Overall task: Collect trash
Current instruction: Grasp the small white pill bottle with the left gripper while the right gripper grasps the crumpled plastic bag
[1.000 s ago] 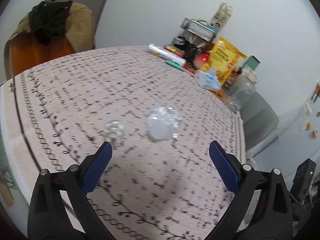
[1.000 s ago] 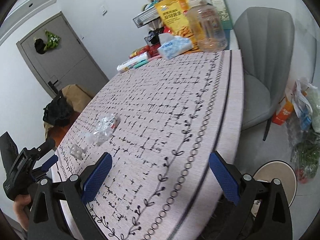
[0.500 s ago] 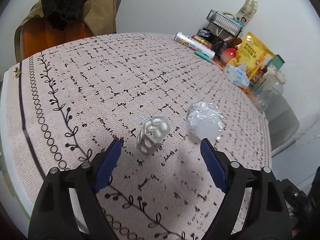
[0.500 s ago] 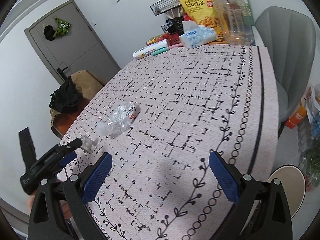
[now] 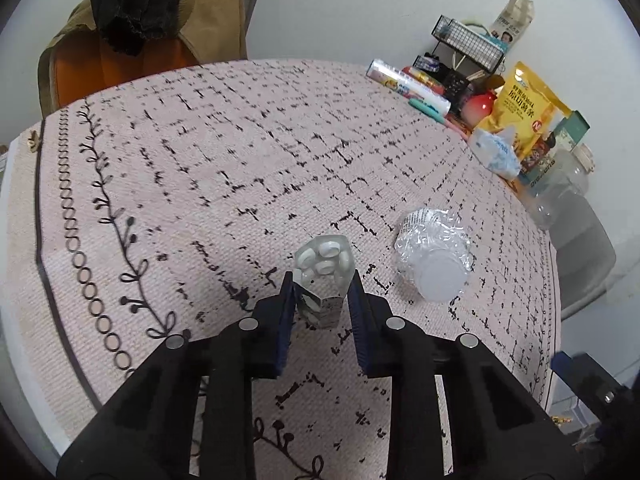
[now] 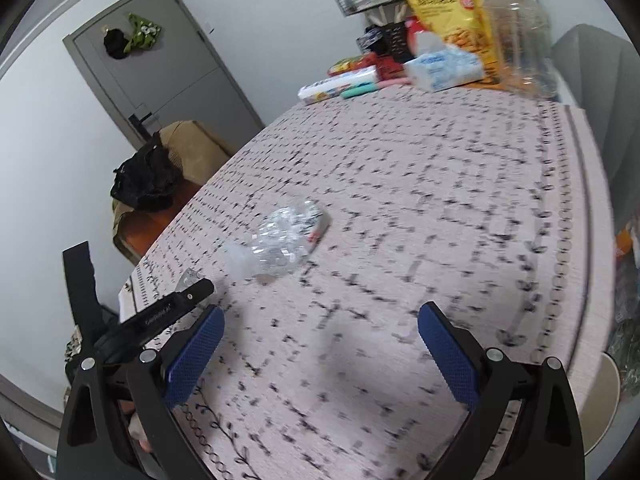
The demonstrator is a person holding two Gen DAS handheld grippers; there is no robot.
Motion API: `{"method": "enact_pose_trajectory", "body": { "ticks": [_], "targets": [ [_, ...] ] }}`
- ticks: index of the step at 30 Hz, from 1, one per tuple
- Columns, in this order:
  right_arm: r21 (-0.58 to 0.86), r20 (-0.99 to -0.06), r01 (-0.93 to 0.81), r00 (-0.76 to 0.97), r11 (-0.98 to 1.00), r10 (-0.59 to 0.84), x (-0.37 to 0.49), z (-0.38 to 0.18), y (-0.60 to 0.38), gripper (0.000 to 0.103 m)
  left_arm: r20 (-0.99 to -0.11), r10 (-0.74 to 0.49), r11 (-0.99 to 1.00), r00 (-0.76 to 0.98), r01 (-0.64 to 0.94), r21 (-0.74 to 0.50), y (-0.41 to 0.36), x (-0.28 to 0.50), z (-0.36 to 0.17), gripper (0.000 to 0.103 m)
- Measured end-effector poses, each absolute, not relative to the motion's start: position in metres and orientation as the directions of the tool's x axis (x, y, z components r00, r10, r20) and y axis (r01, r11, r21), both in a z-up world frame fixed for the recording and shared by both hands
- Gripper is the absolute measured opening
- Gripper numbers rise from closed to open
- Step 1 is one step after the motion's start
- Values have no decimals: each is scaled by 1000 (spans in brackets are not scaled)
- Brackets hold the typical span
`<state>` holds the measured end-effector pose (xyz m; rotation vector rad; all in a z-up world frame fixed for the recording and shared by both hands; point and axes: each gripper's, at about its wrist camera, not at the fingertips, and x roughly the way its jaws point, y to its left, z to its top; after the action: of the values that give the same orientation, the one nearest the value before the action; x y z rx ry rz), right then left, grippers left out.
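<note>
Since a second ago the left gripper (image 5: 320, 294) has dropped toward the table (image 5: 200, 168) and its jaws have just been closing; they now stand narrow, pads pressed on both sides of the small clear pill container (image 5: 323, 280) standing on the patterned cloth. Just beside it to the right lies a crumpled plastic bottle (image 5: 434, 258). Across the table, the right gripper (image 6: 320, 340) hovers with jaws wide and nothing between them.
</note>
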<state>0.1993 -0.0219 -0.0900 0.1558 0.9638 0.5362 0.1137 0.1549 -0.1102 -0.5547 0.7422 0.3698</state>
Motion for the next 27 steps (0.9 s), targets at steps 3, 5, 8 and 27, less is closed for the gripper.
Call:
{"method": "enact_pose_trajectory", "body": {
  "ticks": [3,5,8,27],
  "targets": [
    [368,-744,-377,428,850,513,205,-93,1,95,-703,140,786,697,-510,-349,160,102,-103,25],
    [349,-754,-380,429,857,498,209,-95,15,95,-696,150,776,702,-520,-357,166,95,-99,25],
    [306,-766,-385,444,871,465,217,-98,36,95,-690,161,765,706,-531,-365,173,88,-95,25],
    [62,-835,-356,492,932,244,256,-137,102,84,-692,181,714,699,-577,-396,203,58,-103,25]
  ]
}}
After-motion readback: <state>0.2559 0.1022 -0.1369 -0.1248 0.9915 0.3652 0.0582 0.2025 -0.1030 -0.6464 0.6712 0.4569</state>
